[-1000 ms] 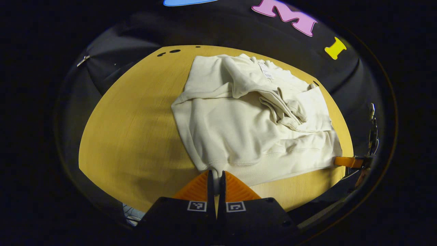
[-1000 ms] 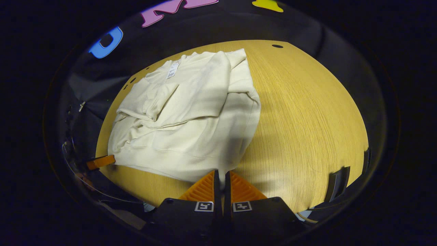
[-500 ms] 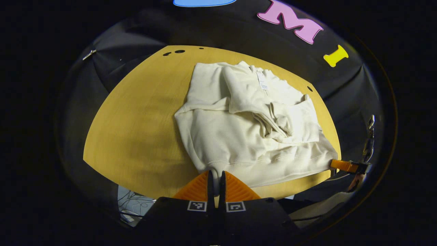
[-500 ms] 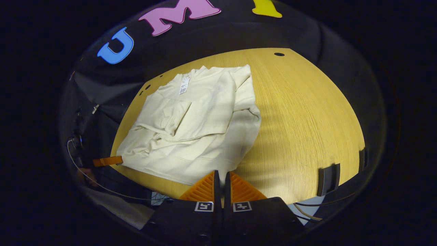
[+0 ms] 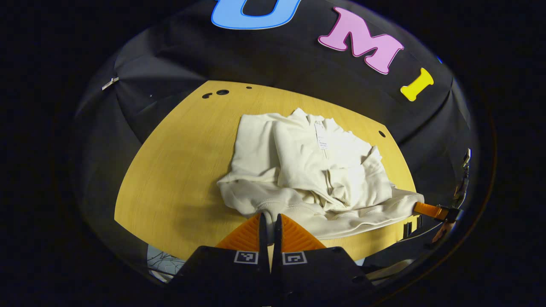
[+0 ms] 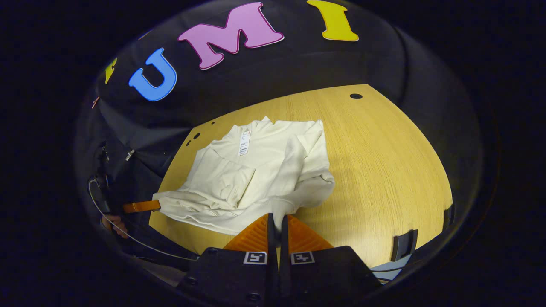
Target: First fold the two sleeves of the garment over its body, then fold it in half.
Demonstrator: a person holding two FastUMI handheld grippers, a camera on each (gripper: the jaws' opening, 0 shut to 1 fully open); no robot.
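On table (image 5: 179, 170), garment (image 5: 298, 170) collar points away

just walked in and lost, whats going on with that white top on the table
A person is folding a cream sweatshirt on a wooden table with a handheld gripper in each hand. Both sleeves already lie folded over the body. The left gripper and the right gripper are each shut on the hem, one at each bottom corner, with the hem raised off the table. The fold in half looks under way, but the hem has not yet been laid over the collar end.
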